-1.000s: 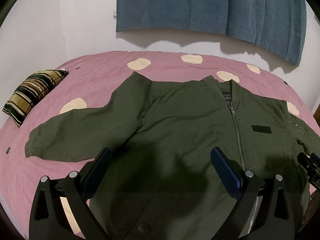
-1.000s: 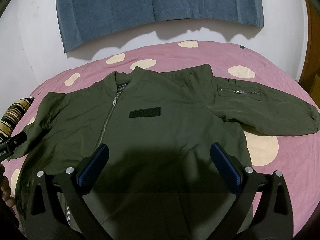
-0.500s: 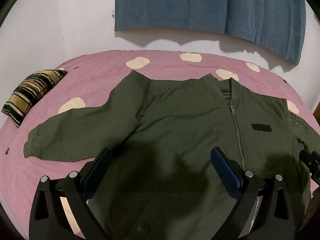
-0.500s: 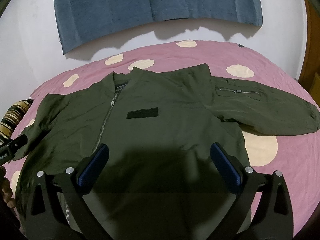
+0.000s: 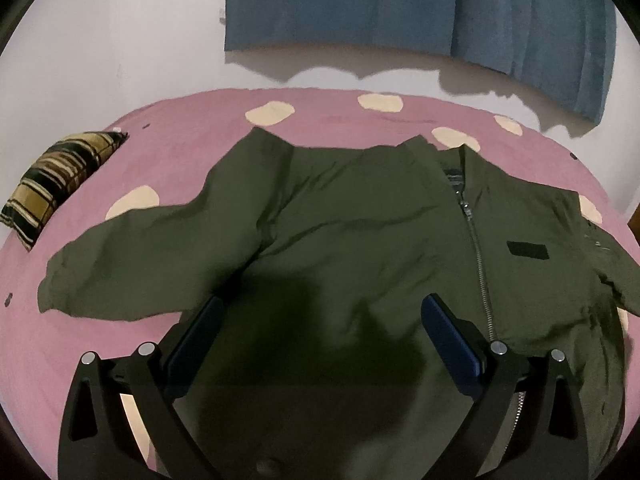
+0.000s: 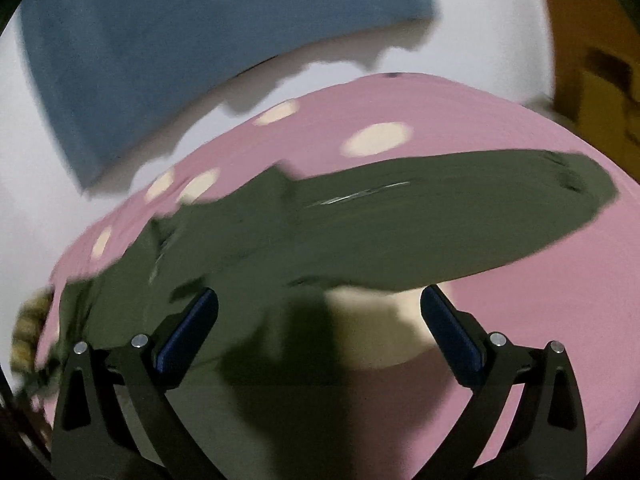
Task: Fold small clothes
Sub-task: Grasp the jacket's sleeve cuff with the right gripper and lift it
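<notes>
An olive-green zip jacket (image 5: 360, 240) lies flat, front up, on a pink bed cover with cream spots (image 5: 180, 148). Its sleeves spread to both sides. My left gripper (image 5: 320, 320) is open and empty above the jacket's lower left body. My right gripper (image 6: 318, 312) is open and empty, above the jacket's right side just below the right sleeve (image 6: 440, 220), which has a zip pocket. The right wrist view is motion-blurred.
A striped black and yellow cushion (image 5: 60, 176) lies at the bed's left edge. A blue cloth (image 5: 400, 12) hangs on the white wall behind the bed. Brown wooden furniture (image 6: 592, 80) stands at the far right.
My right gripper has swung quickly to the right, from over the jacket's body to its right sleeve. My left gripper has barely moved. The right gripper no longer shows in the left wrist view.
</notes>
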Motion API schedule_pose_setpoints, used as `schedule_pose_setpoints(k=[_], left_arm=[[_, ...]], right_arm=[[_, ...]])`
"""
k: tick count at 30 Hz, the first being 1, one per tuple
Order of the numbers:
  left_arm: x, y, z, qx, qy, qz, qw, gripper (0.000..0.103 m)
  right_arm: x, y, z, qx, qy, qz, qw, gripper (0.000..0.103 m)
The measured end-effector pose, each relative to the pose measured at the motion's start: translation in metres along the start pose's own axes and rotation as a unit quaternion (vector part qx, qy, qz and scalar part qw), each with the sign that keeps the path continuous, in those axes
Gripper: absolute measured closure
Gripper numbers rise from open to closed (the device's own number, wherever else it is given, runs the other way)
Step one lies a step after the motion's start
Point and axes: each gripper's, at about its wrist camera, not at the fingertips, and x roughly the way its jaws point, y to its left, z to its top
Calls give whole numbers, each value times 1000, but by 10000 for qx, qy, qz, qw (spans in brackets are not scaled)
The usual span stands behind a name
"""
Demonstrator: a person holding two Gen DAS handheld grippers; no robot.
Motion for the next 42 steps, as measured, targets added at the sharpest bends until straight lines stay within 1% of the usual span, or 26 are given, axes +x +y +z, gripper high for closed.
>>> schedule_pose_setpoints(k=[2, 4, 7, 9, 12, 13, 14, 16, 17, 19, 21, 22, 23, 25, 26, 28, 31, 34, 38, 42], left_arm=[[4, 1, 0, -5, 85, -22, 10000, 4], [7, 1, -1, -5, 122, -18, 9999, 4], [10, 1, 0, 26, 132, 30, 9999, 4], [13, 1, 0, 2, 169, 44, 9998, 4], [19, 1, -1, -54, 281, 64, 9996, 4], [20, 1, -1, -66, 311, 63, 9995, 4], [21, 1, -2, -79, 342, 59, 9994, 4], [23, 0, -2, -86, 407, 50, 9991, 4], [24, 0, -2, -77, 417, 49, 9991, 4], [24, -2, -3, -39, 412, 71, 9991, 4], [24, -3, -3, -16, 414, 81, 9991, 4], [25, -3, -3, -15, 428, 81, 9991, 4], [25, -3, -3, -18, 434, 80, 9990, 4], [24, -3, -3, -30, 432, 66, 9990, 4], [23, -3, -3, -28, 424, 64, 9991, 4], [22, -1, -3, -29, 384, 58, 9992, 4], [19, 3, -2, -48, 328, 57, 9994, 4], [15, 8, -1, -84, 277, 63, 9996, 4], [12, 17, 1, -150, 247, 71, 9996, 4], [7, 27, 0, -194, 191, 66, 9996, 4]], right_arm=[[-6, -48, 14, 519, -137, -109, 9985, 2], [-14, -98, 26, 1131, -325, -238, 9928, 2], [-19, -174, 39, 2057, -500, -375, 9766, 3], [-20, -214, 42, 2550, -607, -399, 9642, 5], [-15, -259, 44, 3083, -682, -397, 9480, 19], [-11, -271, 43, 3251, -641, -366, 9428, 26], [-5, -279, 44, 3386, -588, -333, 9385, 30], [4, -293, 41, 3620, -527, -258, 9303, 33], [8, -295, 41, 3661, -553, -181, 9287, 33], [12, -297, 45, 3574, -625, -107, 9318, 35], [15, -297, 47, 3560, -640, -136, 9322, 41], [17, -299, 48, 3569, -634, -147, 9319, 53], [17, -296, 47, 3567, -585, -197, 9322, 72], [22, -296, 49, 3571, -450, -246, 9326, 85], [21, -297, 48, 3570, -460, -195, 9328, 88], [14, -298, 46, 3564, -588, -146, 9324, 89], [2, -289, 49, 3527, -836, -233, 9317, 90], [-12, -260, 68, 3162, -1126, -252, 9417, 90], [-39, -197, 97, 2400, -1428, 46, 9602, 91], [-53, -101, 120, 1425, -1533, 550, 9763, 91]])
